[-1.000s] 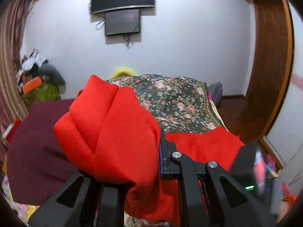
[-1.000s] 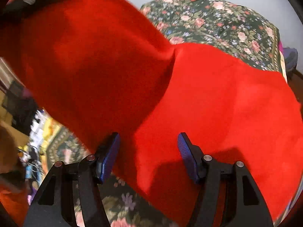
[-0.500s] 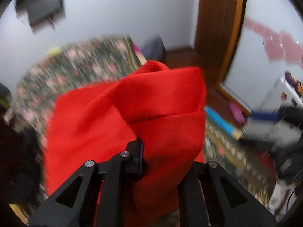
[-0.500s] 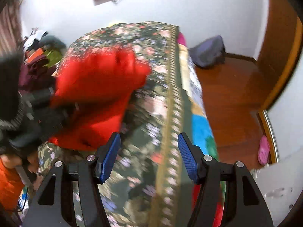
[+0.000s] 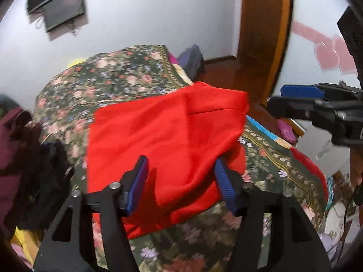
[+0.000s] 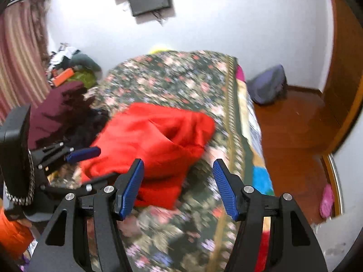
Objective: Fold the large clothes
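Left wrist view looks down on the red garment, lying bunched in loose folds on the flowered bedspread, toward the bed's near right edge, one corner reaching almost to the side where the wooden floor begins. The left tool has just been opening; its blue pads stand well apart on either side of the cloth's near edge and do not press it, so I judge the garment was let go to settle flat where the fold can be finished. From the right wrist view, the right tool hangs above the bedspread with its jaws held about half open and nothing between them, just off the garment's near right corner, likely waiting clear until the cloth is down. A dark maroon heap of other clothes sits at the bed's left edge, apart from the red piece, probably waiting its turn.
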